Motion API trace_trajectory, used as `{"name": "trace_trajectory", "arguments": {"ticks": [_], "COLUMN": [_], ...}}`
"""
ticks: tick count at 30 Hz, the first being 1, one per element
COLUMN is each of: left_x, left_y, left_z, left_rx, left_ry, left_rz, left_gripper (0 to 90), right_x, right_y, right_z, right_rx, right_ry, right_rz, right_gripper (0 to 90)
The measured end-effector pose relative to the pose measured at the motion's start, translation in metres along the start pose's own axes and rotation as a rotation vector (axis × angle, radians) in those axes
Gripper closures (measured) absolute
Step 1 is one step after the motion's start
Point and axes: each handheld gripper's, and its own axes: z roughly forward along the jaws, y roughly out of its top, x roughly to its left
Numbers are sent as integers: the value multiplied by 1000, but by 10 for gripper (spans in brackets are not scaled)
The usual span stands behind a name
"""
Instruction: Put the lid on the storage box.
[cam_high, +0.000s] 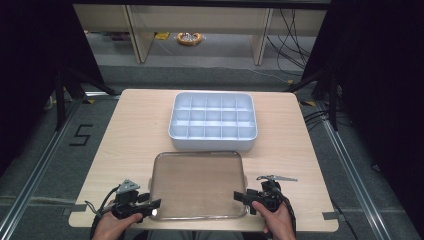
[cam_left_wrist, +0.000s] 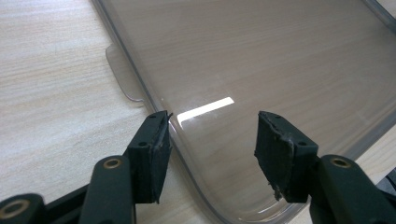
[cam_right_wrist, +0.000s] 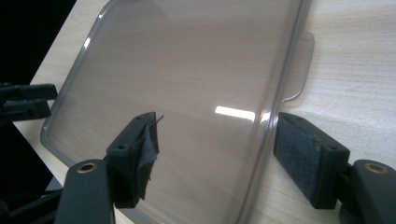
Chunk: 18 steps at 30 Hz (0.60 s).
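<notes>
Clear smoky lid is lying flat on the surface at the 6 o'clock side of the high view, near the person; the white divided box it looks meant for is sitting apart from it toward 12 o'clock, uncovered, all compartments looking empty. So the lid is not on yet, and judging by the layout the work is at its start: grasp not made, lift not made, placing not made. Left gripper is sitting at the lid's 7 o'clock corner and right gripper at its 4 o'clock edge, both aiming inward. In the left gripper view the left gripper is gaping wide, jaws straddling the lid rim near the corner, a small side tab lying up at 11 o'clock; nothing is being pinched. In the right gripper view the right gripper is also spread wide, one jaw over the lid panel and the other outside the rim over bare wood, with the lid's other tab at 1 o'clock. Whether the pads are touching plastic I cannot tell. Both hands are gripping the tools at the near edge. Left to do, as I judge it: closing both on the rim, raising the lid level, carrying it toward 12 o'clock, seating it on the box.
</notes>
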Motion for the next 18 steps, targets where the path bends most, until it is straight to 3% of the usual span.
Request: {"name": "trace_trajectory", "arguments": {"ticks": [2,3,4,5,7,9,10,11,13,14,15,17,18], "left_x": [0,1,1,1,2,2,2,2,0,2,2,2,3], "left_y": [0,0,0,0,0,0,-1,-1,-1,-2,-3,-4,-4], "left_z": [0,0,0,0,0,0,0,-2,-1,-2,1,1,1], "left_rx": [0,-2,-2,-1,-2,1,4,12,9,40,45,27,30], "left_ry": [-10,-13,-13,-8,-5,-2,-1,-13,-7,1,-3,-10,-10], "left_rz": [-3,-10,-10,-5,-4,2,2,18,20,55,33,29,17], "left_gripper": [446,448,454,463,465,468,470,477,477,474,451,444,446], "right_x": [-2,-2,-2,-3,-3,4,-12,-13,-5,-2,0,2,4], "right_y": [0,0,0,-1,-1,-1,-5,-11,-12,-10,-9,-8,-6], "right_z": [1,0,0,-2,-2,-9,-3,-1,1,1,0,-2,-7], "right_rx": [-12,-13,-13,-19,-26,52,-56,-34,-24,-23,-30,-35,-33], "right_ry": [1,12,12,40,46,102,104,186,156,114,103,112,131], "right_rz": [-1,33,33,135,155,369,183,260,228,128,76,60,25], "right_gripper": [316,309,309,312,314,328,373,497,542,541,544,549,557]}}
